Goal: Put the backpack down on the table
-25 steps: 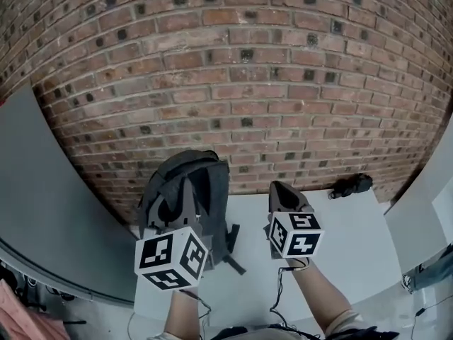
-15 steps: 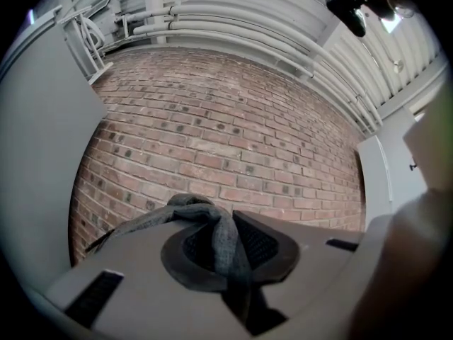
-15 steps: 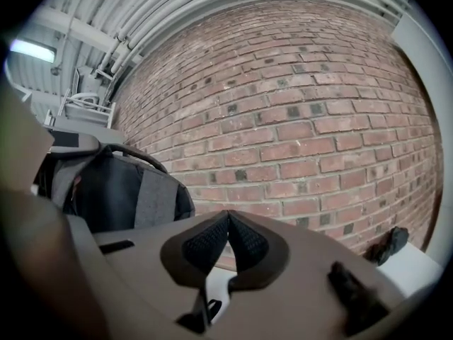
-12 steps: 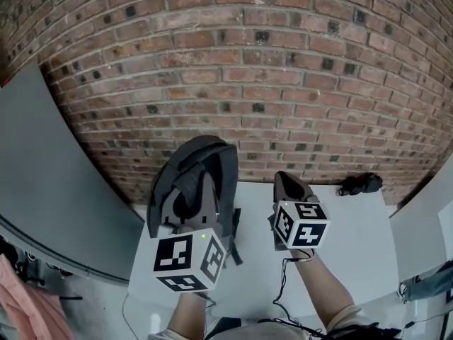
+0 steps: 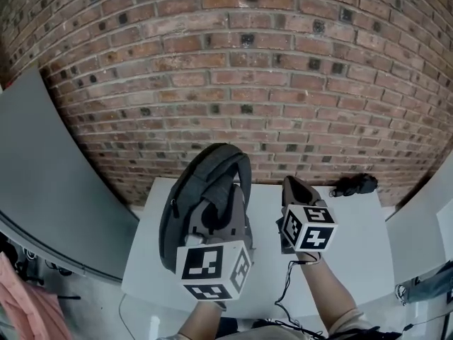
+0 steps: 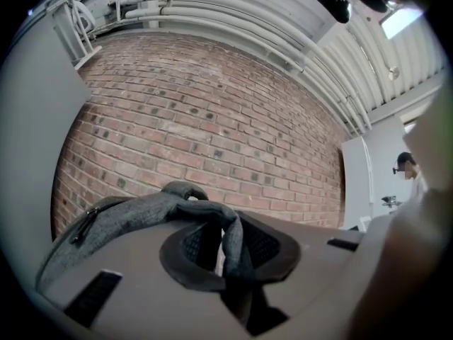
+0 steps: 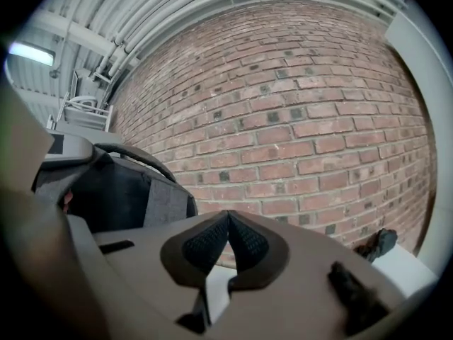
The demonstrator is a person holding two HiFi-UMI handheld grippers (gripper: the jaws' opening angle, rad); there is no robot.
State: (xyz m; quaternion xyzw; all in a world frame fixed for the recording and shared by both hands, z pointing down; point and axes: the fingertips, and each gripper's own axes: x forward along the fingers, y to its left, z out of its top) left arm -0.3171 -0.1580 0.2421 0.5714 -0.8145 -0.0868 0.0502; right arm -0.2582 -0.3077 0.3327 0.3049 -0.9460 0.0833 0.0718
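Left gripper (image 6: 225, 222) jaws stand slightly apart and have just been opening, with the grey strap (image 6: 231, 245) of the backpack (image 5: 185, 205) between them; the strap lies against one pad, and a thin sliver of light shows between it and the other. Right gripper (image 7: 226, 222) jaws are closed tip to tip with nothing between them.

The backpack stands upright over the left half of the table (image 5: 357, 250), though whether its base rests on the table I cannot tell. The right gripper is above the table's middle. A small black object (image 5: 354, 185) lies at the table's far right corner.
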